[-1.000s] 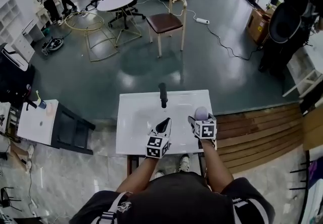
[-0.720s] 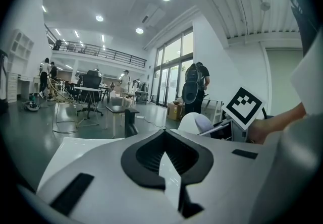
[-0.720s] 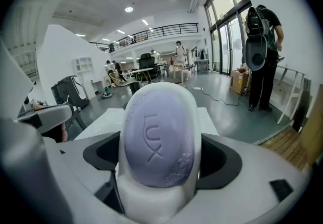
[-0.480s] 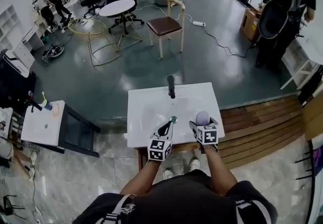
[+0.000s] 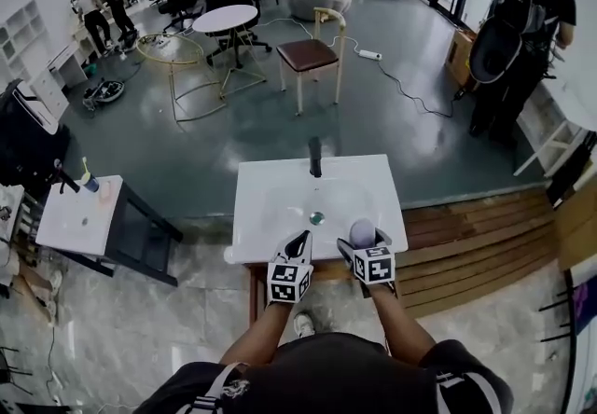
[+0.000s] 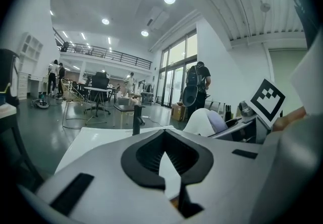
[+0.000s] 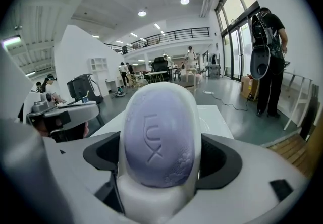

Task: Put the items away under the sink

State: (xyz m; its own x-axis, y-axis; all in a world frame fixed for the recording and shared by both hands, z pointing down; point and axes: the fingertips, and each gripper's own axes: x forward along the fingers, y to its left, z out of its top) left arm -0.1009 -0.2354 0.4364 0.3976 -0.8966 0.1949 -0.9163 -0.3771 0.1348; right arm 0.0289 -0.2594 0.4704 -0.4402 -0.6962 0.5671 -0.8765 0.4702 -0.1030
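The white sink top lies just ahead of me, with a black faucet at its far edge and a round drain in the basin. My right gripper hangs over the sink's front right corner, shut on a lilac LUX bottle that stands upright between its jaws. That bottle also shows to the right in the left gripper view. My left gripper is at the sink's front edge, its jaws closed to a point with nothing held. The space under the sink is hidden.
A small white table on a black cabinet stands to the left. Wooden decking runs along the right. Beyond the sink are a brown-seated chair, a round table and a person with a backpack.
Both grippers have drawn back toward the sink's front edge, uncovering the drain. The right one still holds the bottle.
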